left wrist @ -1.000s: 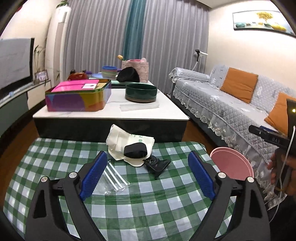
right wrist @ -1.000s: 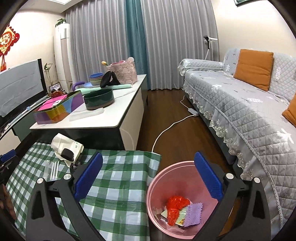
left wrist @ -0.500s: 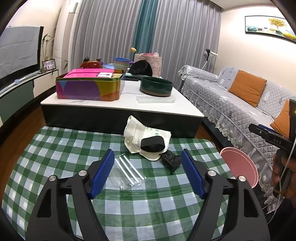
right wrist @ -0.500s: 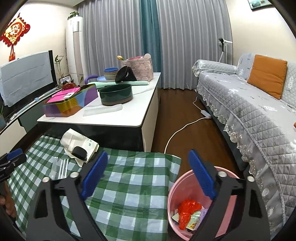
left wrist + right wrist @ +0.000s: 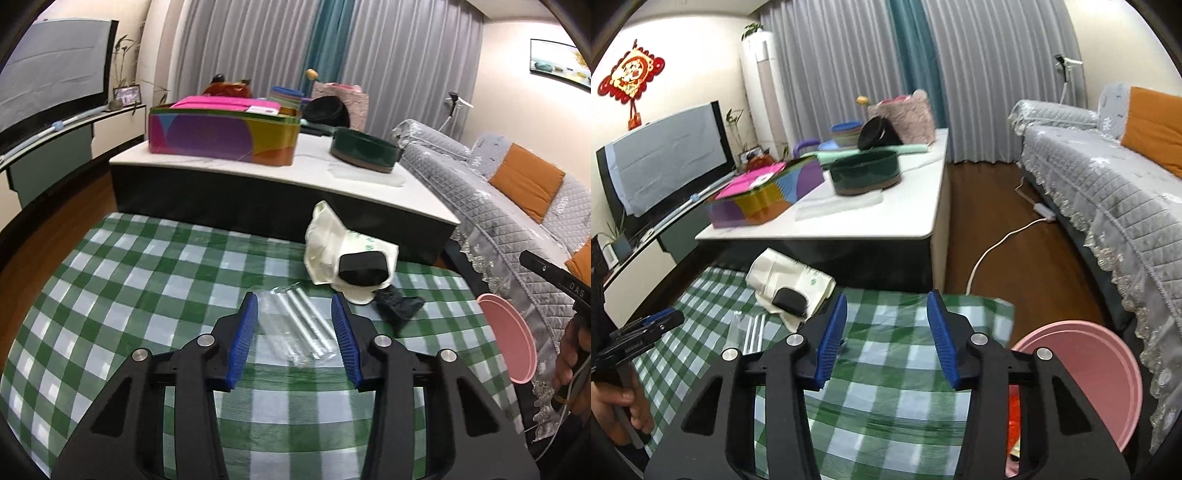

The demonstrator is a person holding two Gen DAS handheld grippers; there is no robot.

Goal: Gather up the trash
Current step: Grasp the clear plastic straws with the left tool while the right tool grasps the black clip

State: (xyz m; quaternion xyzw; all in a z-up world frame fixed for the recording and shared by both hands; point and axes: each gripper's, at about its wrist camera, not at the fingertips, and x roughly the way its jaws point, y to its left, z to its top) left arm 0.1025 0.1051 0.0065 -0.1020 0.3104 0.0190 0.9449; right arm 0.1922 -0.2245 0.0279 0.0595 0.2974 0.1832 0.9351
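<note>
My left hand-held gripper (image 5: 294, 332) has just been closing and now stands half open, framing the clear crinkled plastic packet of tubes (image 5: 297, 332) on the green-checked surface (image 5: 110, 295); I judge the pads are not yet pressing it. The packet's long axis runs roughly along the fingers. My right hand-held gripper (image 5: 886, 332), also narrowing and empty, hangs farther off, near the pink round plastic bin (image 5: 1108, 369).

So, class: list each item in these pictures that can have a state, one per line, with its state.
left gripper: open, jaws just closing, framing the packet
clear plastic packet: flat on the cloth, ungripped
right gripper: open, jaws just closing, empty
pink bin: upright, holding trash
colourful tin: lid off
</note>
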